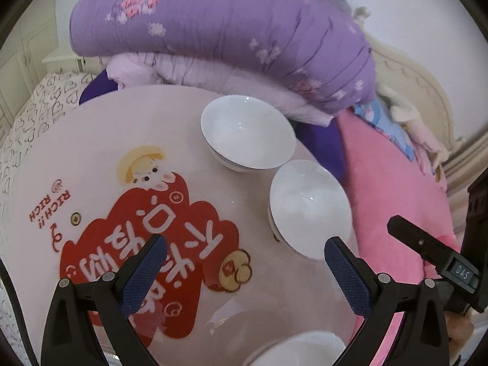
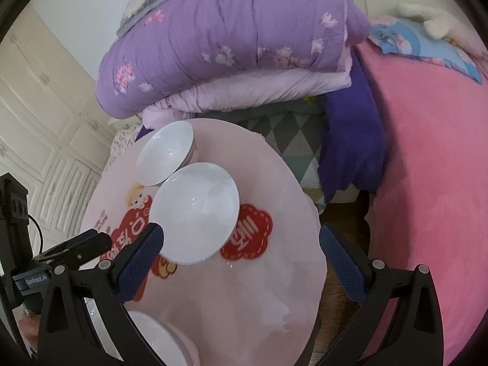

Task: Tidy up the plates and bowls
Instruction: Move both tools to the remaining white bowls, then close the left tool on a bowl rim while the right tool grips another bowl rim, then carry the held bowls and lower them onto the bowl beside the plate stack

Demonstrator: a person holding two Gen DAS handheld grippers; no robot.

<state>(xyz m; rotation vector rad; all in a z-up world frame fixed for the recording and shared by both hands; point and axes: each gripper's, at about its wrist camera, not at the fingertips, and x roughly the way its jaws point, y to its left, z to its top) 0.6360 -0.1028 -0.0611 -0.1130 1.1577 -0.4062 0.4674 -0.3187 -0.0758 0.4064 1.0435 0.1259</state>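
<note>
I'm seeing glossy white ceramic bowls [image 1: 247,134] on a smooth pink printed worktop [image 1: 170,140]; soft quilted purple cloth bedding [image 1: 219,30] behind; textured blue pads [image 1: 347,277] on my matt black plastic claw.

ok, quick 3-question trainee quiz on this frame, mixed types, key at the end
1. True or false: the left hand-held gripper holds a bowl.
2. How many white bowls stand fully in view on the pink round table? A) one B) two C) four
3. Fill in: behind the table lies a folded ___ quilt.

Key: 1 false, it is open and empty. 2 B: far bowl, near bowl. 3 purple.
</note>
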